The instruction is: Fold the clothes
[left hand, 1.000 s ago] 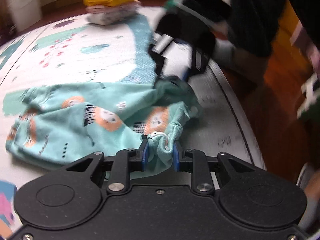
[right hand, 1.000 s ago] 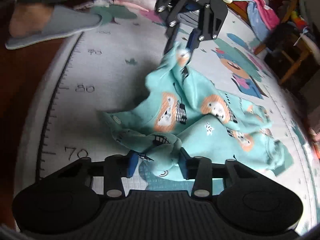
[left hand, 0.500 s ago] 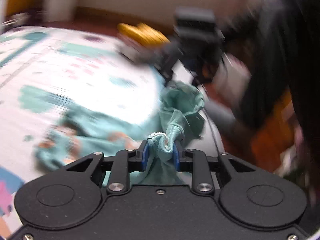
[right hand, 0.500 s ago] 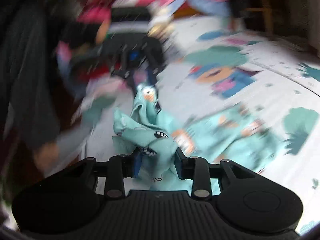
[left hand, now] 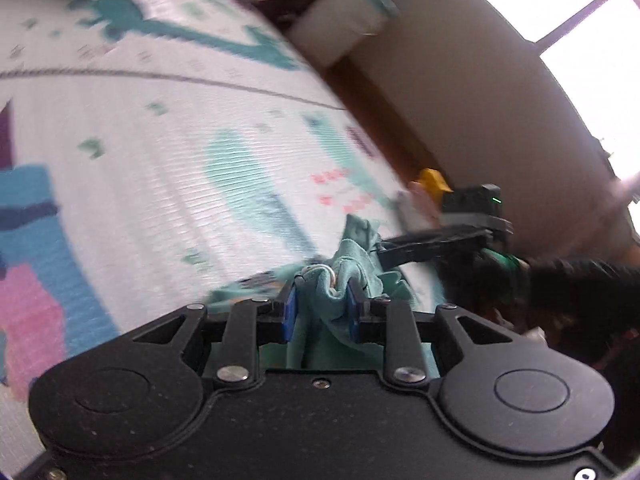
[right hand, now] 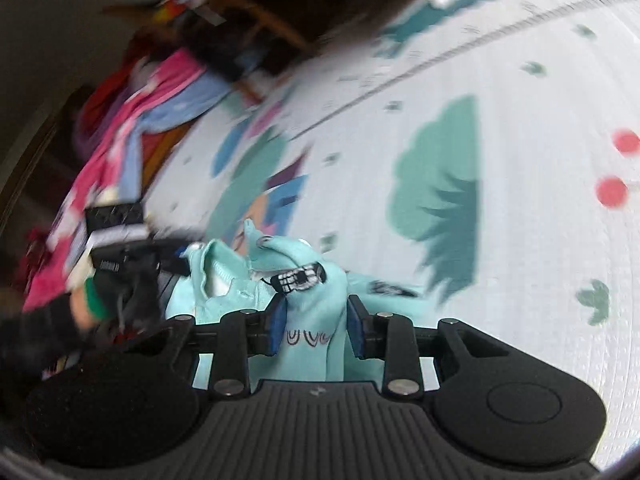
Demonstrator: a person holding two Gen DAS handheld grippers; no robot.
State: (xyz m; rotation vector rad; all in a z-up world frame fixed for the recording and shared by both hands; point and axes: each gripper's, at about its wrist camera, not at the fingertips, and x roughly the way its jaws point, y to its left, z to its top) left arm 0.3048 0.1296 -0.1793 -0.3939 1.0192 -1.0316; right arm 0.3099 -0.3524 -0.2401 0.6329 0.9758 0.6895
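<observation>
A mint-green child's garment (left hand: 356,240) with orange animal prints hangs bunched between my two grippers, above the play mat (left hand: 160,160). My left gripper (left hand: 320,296) is shut on a gathered edge of it with a white cord. In the right wrist view my right gripper (right hand: 314,312) is shut on another fold of the garment (right hand: 304,264), near a black-and-white print. Each gripper shows in the other's view, close by: the right gripper (left hand: 440,240) and the left gripper (right hand: 132,256). Most of the cloth is hidden below the grippers.
A stack of folded clothes with a yellow piece on top (left hand: 432,180) sits at the mat's edge. A white bin (left hand: 344,16) stands by the wall. A pink, red and blue clothes pile (right hand: 132,120) and wooden furniture (right hand: 256,20) border the mat (right hand: 520,240). A dark sleeve (left hand: 580,280) is at the right.
Both grippers swung sideways and rolled, keeping their hold. The garment, spread on the mat before, is now gathered up between them. The views are tilted and blurred.
</observation>
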